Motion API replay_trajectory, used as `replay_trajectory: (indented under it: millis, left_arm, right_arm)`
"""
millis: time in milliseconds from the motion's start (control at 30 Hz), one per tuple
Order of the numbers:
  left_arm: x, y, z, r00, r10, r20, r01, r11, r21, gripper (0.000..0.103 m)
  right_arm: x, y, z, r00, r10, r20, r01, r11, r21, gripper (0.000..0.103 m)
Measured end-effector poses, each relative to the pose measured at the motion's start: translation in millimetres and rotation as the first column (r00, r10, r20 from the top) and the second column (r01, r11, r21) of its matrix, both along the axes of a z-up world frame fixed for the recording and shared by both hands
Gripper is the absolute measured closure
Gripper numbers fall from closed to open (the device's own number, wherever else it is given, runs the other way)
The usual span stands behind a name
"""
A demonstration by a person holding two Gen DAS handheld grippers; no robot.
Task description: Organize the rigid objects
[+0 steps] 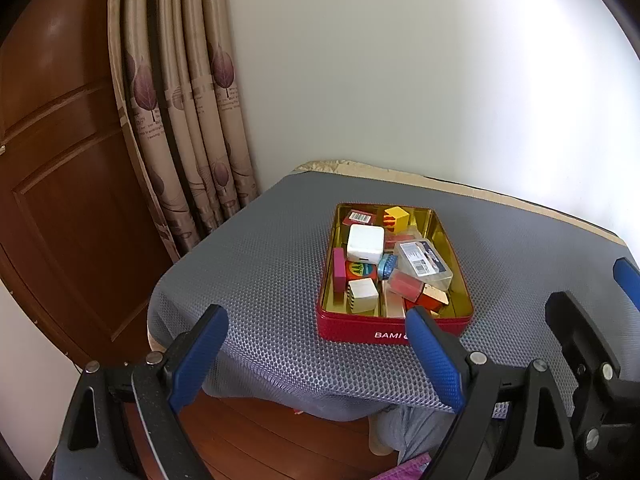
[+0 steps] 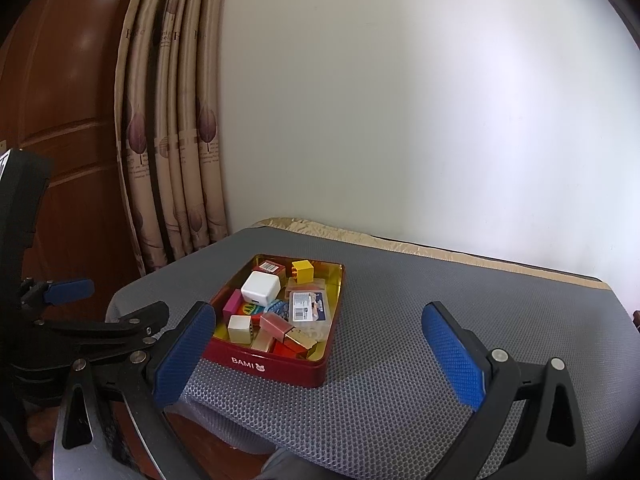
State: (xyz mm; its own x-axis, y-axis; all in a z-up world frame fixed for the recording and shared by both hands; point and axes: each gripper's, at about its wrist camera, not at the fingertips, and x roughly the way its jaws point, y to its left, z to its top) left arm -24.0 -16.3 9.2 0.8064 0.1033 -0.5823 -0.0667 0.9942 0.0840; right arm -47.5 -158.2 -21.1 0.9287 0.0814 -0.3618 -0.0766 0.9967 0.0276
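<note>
Red tin (image 1: 352, 326) reads "BAMI"; barcode labels on clear case (image 1: 424, 266).

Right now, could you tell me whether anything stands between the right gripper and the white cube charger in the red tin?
Nothing visible does. The right gripper, jaws open, hangs over bare grey mesh mat; the white cube charger lies on top in the red rectangular metal tin, only the tin's low wall before it.

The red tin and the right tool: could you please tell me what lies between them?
Nothing but bare grey mat. In the right wrist view, the right tool stands open in front of the red tin, apart from it.
</note>
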Motion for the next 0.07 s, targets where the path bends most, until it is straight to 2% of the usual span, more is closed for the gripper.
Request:
replay_trajectory:
  millis: [67]
  left_arm:
    - [-1.9,0.6,3.0,1.0,0.002,0.011,-0.002,1.0,-0.001,0.01]
  right_arm:
    - [0.4,-0.7,-0.2,1.0,-0.004,0.001,0.004,1.0,0.002,0.001]
